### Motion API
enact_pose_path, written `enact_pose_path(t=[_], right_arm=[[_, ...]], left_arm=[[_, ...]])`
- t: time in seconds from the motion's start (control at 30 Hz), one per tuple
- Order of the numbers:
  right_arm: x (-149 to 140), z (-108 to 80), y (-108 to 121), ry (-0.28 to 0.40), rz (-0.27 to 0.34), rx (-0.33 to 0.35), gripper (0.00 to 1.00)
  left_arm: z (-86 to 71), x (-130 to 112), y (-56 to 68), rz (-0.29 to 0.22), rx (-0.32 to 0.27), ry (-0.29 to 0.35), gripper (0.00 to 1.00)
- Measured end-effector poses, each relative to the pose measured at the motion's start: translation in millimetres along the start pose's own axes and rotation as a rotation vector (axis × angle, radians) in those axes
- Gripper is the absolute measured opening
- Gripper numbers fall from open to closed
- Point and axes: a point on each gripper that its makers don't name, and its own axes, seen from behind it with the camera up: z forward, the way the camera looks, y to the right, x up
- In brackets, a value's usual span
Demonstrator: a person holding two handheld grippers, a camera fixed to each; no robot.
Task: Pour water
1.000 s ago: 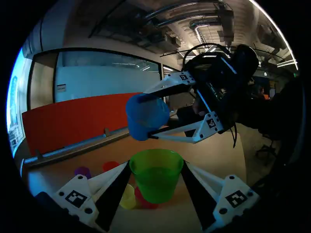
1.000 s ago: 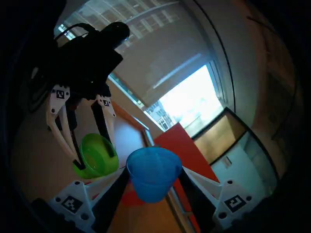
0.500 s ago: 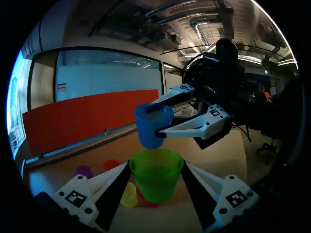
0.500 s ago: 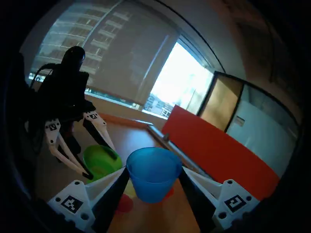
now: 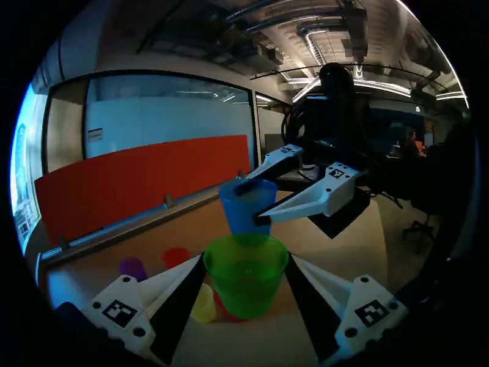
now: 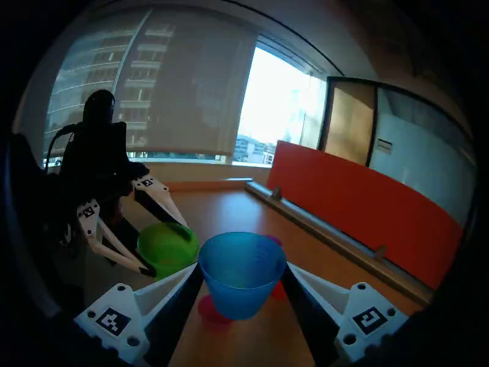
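In the left gripper view my left gripper [image 5: 246, 287] is shut on a translucent green cup [image 5: 246, 275], held upright above the wooden table [image 5: 342, 244]. Just behind the green cup stands a blue cup [image 5: 246, 205], upright, with the right gripper [image 5: 250, 202] shut on it. In the right gripper view my right gripper [image 6: 242, 287] holds the blue cup [image 6: 242, 278] upright between both fingers. To its left the left gripper [image 6: 160, 248] carries the green cup [image 6: 167, 246]. I cannot make out a water level in either cup.
Small cups lie on the table under the grippers: purple [image 5: 131, 268], red [image 5: 176, 257] and yellow [image 5: 203, 306]. Red cups [image 6: 211, 307] also show beneath the blue cup. A rail [image 5: 122, 226] and an orange partition [image 5: 140, 177] bound the table's far edge. Windows [image 6: 278, 110] lie beyond.
The blue cup has swung from tilted on its side back to upright and come down, ending just behind the green cup. The green cup has stayed put in my left gripper.
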Motion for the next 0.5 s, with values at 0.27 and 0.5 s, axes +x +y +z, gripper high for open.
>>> enact_pose_path(t=[0.27,0.5], right_arm=[[-27.7,-7.5,-0.4,-0.078,0.039,0.03,0.91],[-51.3,-12.2,-1.3,-0.143,0.044,0.053,0.91]], left_arm=[[-0.3,-12.2,-5.3,-0.002,0.007,-0.044,0.88],[-0.4,-30.6,-7.8,0.007,0.008,-0.102,0.88]])
